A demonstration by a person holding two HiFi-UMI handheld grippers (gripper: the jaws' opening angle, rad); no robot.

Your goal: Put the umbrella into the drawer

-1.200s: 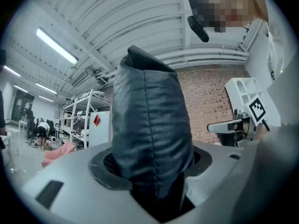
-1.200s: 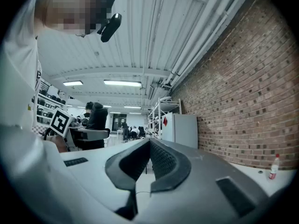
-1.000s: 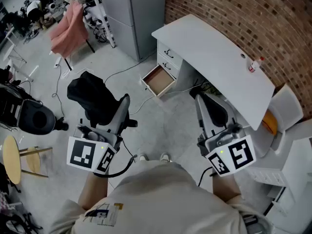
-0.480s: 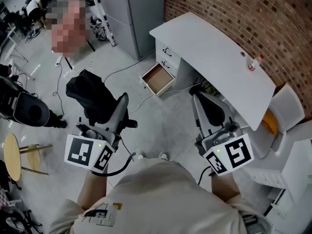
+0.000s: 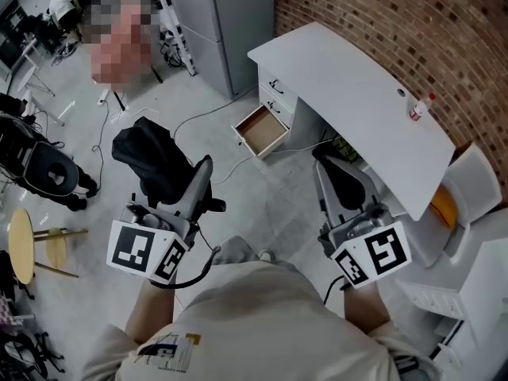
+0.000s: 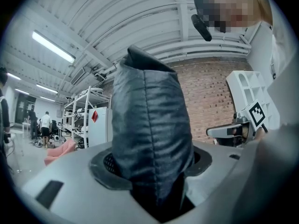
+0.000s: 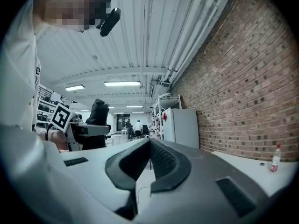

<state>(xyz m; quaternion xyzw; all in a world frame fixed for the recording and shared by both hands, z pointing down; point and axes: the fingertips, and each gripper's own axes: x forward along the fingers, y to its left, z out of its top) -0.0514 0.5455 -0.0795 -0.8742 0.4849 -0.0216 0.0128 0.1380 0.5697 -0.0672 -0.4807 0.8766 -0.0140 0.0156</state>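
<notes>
The white worktop (image 5: 357, 94) runs along the brick wall, and a low drawer (image 5: 259, 130) beneath it stands pulled open, well ahead of us. Our left tongs (image 5: 193, 187) are clamped on the folded black umbrella (image 5: 151, 159). We should carry it level, line it up lengthwise over the drawer, and lower it before letting go. Our right tongs (image 5: 340, 177) are together and empty.

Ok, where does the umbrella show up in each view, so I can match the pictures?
Head view: the umbrella is the black bundle left of centre, above the grey floor.
Left gripper view: it fills the middle of the picture, standing up between the jaws.
Right gripper view: small and dark, left of centre.
Shared landmark: the brick wall.
</notes>
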